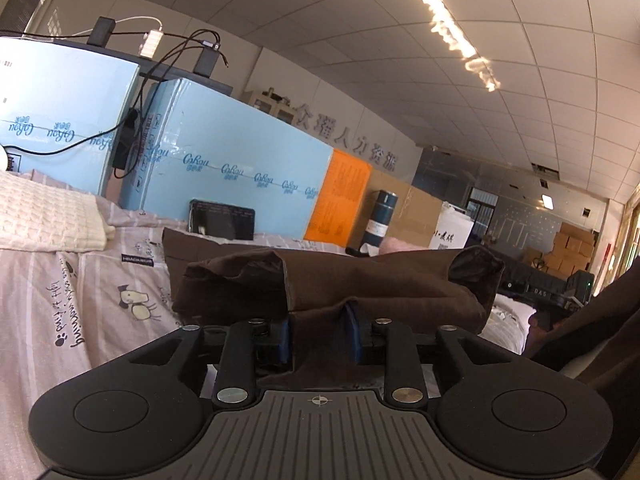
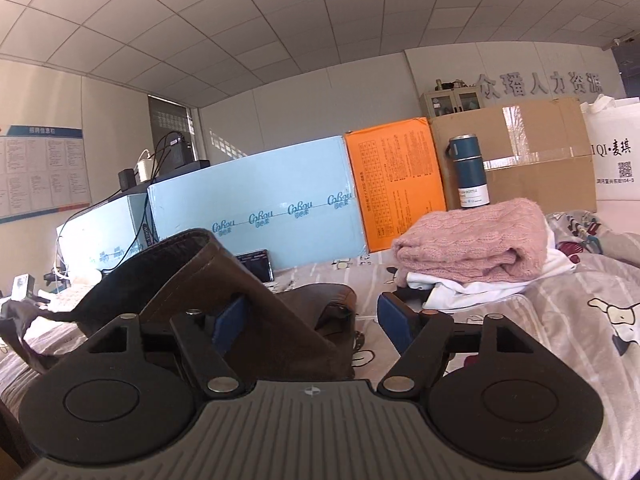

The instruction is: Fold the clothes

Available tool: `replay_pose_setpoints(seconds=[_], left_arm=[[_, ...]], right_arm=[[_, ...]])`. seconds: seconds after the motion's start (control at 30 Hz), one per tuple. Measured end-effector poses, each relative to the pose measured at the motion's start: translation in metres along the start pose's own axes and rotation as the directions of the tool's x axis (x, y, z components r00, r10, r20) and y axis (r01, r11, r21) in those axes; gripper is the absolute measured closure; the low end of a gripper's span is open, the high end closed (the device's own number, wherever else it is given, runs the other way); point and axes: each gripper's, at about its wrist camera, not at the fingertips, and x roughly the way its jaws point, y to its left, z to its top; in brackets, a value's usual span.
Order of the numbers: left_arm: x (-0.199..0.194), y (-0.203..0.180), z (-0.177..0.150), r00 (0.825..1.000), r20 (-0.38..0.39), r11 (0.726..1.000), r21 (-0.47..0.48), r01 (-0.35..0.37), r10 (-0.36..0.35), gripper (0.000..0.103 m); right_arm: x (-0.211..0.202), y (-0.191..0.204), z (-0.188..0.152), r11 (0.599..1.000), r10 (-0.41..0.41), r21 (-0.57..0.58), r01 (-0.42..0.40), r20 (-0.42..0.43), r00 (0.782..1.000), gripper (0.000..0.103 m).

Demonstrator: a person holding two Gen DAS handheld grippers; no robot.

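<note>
The left gripper (image 1: 318,330) is pinching the brown garment (image 1: 360,284) mid-bed; the right gripper (image 2: 310,322) is gaping, cloth draping over one finger. A pink sweater (image 2: 476,246) and blue flask (image 2: 470,170) are sitting toward the bedsheet's (image 1: 60,320) far edge.

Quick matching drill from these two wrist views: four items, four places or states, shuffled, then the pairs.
Items:
1. brown garment
2. pink sweater
3. blue flask
4. cream knit

Places or states:
A. folded on the bedsheet, left side of the left wrist view
B. standing upright in front of the cardboard box
C. folded on top of a white garment
D. between the fingers of the left gripper

Pairs: 1-D, 2-C, 3-B, 4-A
</note>
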Motion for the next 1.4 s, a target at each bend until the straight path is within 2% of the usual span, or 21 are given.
replay_pose_setpoints(seconds=[0.07,0.1,0.17,0.27,0.37,0.5,0.6,0.73,0.83,0.9,1.0,1.03,1.1,1.13,1.17,1.2,1.23,1.27,1.3,1.4], left_arm=[[-0.007,0.007,-0.003,0.999,0.018,0.999,-0.033,-0.041,0.042,0.031],[-0.011,0.010,-0.004,0.998,0.026,0.997,-0.050,-0.061,0.062,0.027],[-0.018,0.017,-0.007,0.994,0.042,0.991,-0.084,-0.101,0.105,0.025],[-0.025,0.028,-0.010,0.985,0.057,0.979,-0.131,-0.156,0.165,0.022],[-0.002,0.047,0.003,0.973,0.028,0.963,-0.153,-0.224,0.230,0.021],[0.047,0.078,0.033,0.958,-0.030,0.936,-0.204,-0.287,0.287,0.021],[0.092,0.100,0.055,0.954,-0.089,0.931,-0.212,-0.298,0.285,0.021],[0.160,0.119,0.075,0.944,-0.184,0.944,-0.136,-0.299,0.273,0.021],[0.199,0.128,0.083,0.933,-0.208,0.947,-0.068,-0.314,0.294,0.021],[0.225,0.136,0.083,0.920,-0.249,0.946,-0.039,-0.322,0.303,0.021],[0.251,0.147,0.078,0.903,-0.325,0.950,-0.035,-0.309,0.282,0.021],[0.257,0.150,0.076,0.900,-0.343,0.953,-0.044,-0.301,0.269,0.021],[0.262,0.151,0.074,0.913,-0.346,0.963,-0.078,-0.257,0.215,0.023],[0.264,0.150,0.074,0.923,-0.336,0.969,-0.090,-0.230,0.188,0.024],[0.266,0.147,0.073,0.927,-0.324,0.972,-0.074,-0.222,0.188,0.043],[0.267,0.141,0.071,0.923,-0.313,0.970,-0.026,-0.243,0.223,0.079],[0.268,0.135,0.070,0.914,-0.301,0.961,0.033,-0.274,0.271,0.090],[0.266,0.130,0.069,0.912,-0.284,0.955,0.065,-0.289,0.295,0.096],[0.262,0.126,0.069,0.918,-0.263,0.955,0.069,-0.288,0.295,0.101],[0.248,0.111,0.073,0.932,-0.194,0.951,0.089,-0.295,0.307,0.101]], right_arm=[[-0.009,-0.007,0.005,0.999,-0.026,0.031,0.025,0.035,0.999,0.025],[-0.013,-0.012,0.008,0.998,-0.040,0.049,0.038,0.056,0.998,0.024],[-0.017,-0.020,0.014,0.995,-0.059,0.088,0.051,0.089,0.994,0.022],[-0.008,-0.028,0.021,0.988,-0.106,0.117,0.096,0.083,0.991,0.021],[0.016,-0.032,0.026,0.982,-0.136,0.135,0.132,0.021,0.991,0.021],[0.067,-0.033,0.029,0.985,-0.094,0.138,0.107,-0.100,0.991,0.020],[0.113,-0.034,0.030,0.986,-0.044,0.150,0.074,-0.198,0.979,0.019],[0.171,-0.037,0.023,0.983,-0.007,0.172,0.066,-0.324,0.946,0.019],[0.202,-0.040,0.017,0.977,0.044,0.211,0.034,-0.356,0.934,0.019],[0.221,-0.044,0.013,0.965,0.074,0.262,0.031,-0.382,0.921,0.019],[0.242,-0.044,0.007,0.959,0.052,0.275,0.075,-0.427,0.903,0.019],[0.247,-0.044,0.004,0.958,0.039,0.272,0.090,-0.438,0.898,0.021],[0.254,-0.043,0.000,0.960,0.042,0.265,0.089,-0.451,0.891,0.032],[0.257,-0.043,-0.002,0.962,0.051,0.261,0.079,-0.457,0.888,0.047],[0.259,-0.042,-0.004,0.964,0.054,0.254,0.073,-0.460,0.886,0.057],[0.260,-0.039,-0.005,0.969,0.043,0.236,0.076,-0.462,0.886,0.061],[0.261,-0.037,-0.006,0.973,0.032,0.218,0.079,-0.463,0.886,0.070],[0.261,-0.035,-0.006,0.976,0.023,0.203,0.081,-0.463,0.886,0.076],[0.262,-0.034,-0.006,0.977,0.018,0.197,0.083,-0.463,0.886,0.077],[0.266,-0.027,-0.004,0.983,0.007,0.169,0.079,-0.458,0.889,0.083]])
